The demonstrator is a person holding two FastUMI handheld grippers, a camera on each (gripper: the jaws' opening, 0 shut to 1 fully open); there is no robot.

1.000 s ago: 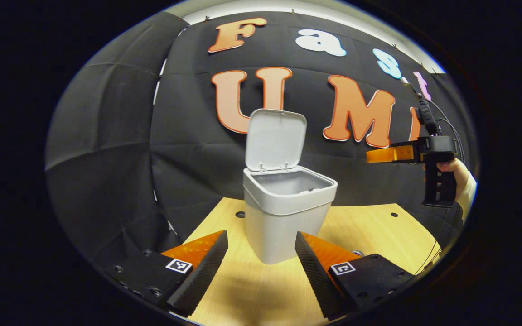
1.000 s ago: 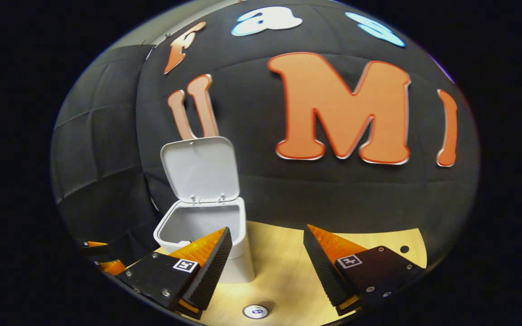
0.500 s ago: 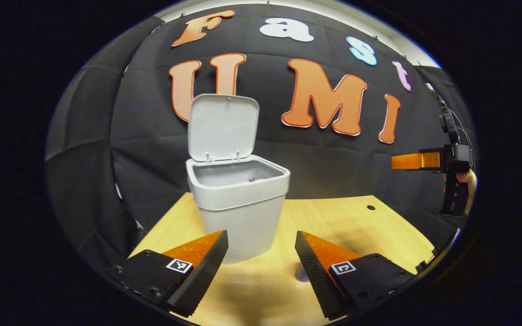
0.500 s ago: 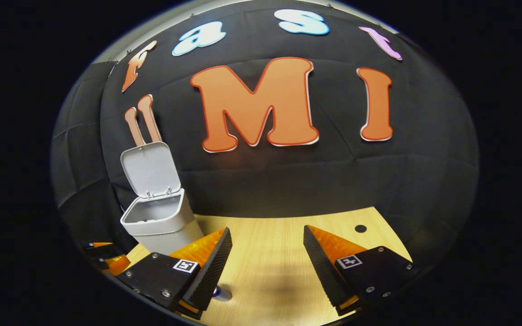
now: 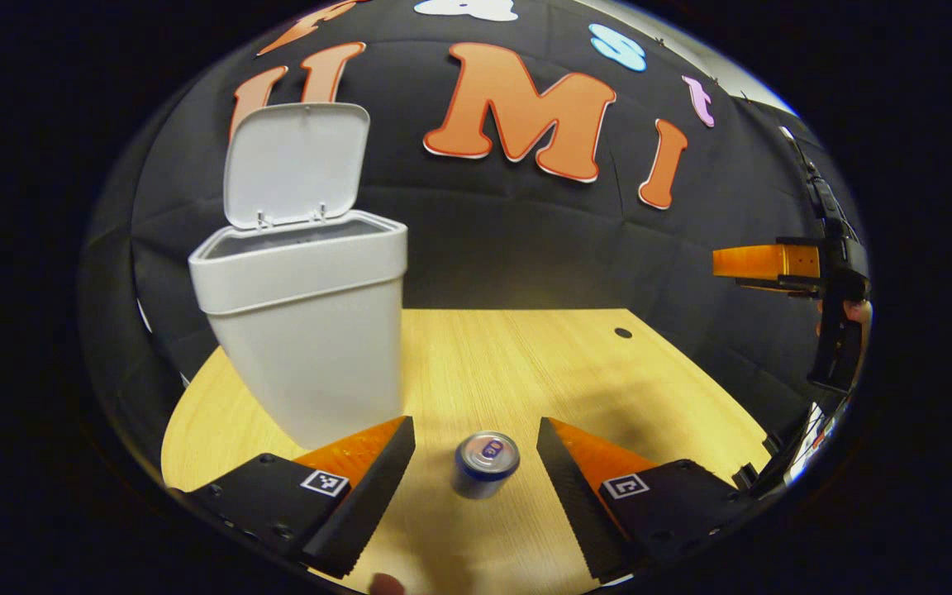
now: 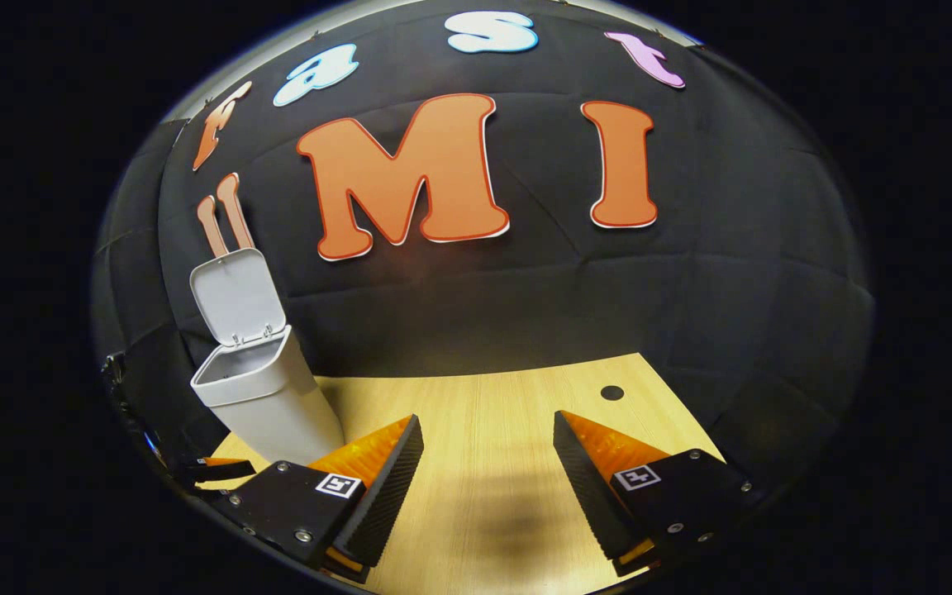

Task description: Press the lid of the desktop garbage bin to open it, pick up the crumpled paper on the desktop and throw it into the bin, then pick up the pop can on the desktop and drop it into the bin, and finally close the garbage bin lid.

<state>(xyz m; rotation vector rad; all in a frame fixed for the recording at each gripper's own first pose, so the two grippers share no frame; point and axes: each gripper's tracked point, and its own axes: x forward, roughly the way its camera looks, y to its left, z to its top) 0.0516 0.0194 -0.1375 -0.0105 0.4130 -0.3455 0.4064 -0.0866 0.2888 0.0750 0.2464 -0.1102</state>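
Note:
A white desktop bin stands on the wooden table with its lid raised upright. A pop can stands upright on the table, right of the bin. My left gripper hangs over the can, open, a finger on each side of it and neither touching. In the right gripper view the bin sits at the far left, lid up. My right gripper is open above bare table. The right gripper, held by a hand, also appears far right in the left gripper view.
The wooden table ends against the black cloth wall behind. A small dark hole marks the table's far right part, also visible as a hole in the right gripper view. A cable hangs by the right gripper.
My left gripper has swung right and down from facing the bin until the can lies between its fingers. My right gripper has drifted right, away from the bin.

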